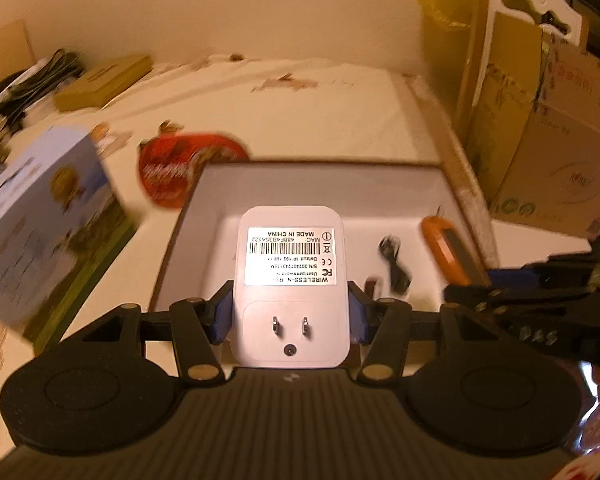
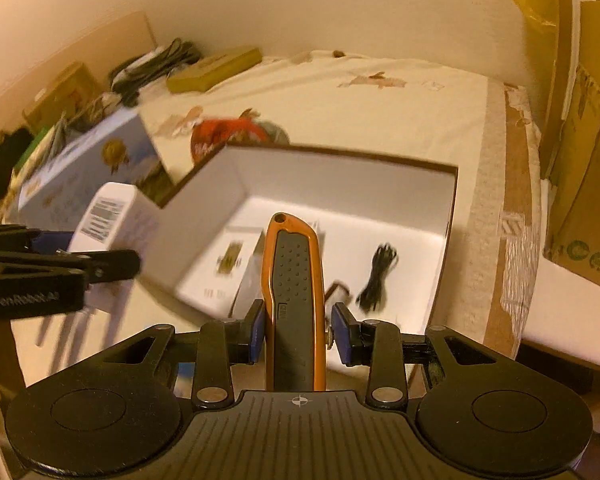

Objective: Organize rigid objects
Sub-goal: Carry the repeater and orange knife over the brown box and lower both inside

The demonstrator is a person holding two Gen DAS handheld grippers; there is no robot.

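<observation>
Above box (image 2: 340,184), knife (image 2: 294,280) seemingly tip-forward

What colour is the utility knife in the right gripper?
The utility knife is orange with a dark grey grip, clearest in the right wrist view.

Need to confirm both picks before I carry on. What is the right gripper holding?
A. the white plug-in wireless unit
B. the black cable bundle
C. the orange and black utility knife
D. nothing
C: the right gripper has its blue pads on the orange and black utility knife, above the open white box.
</observation>
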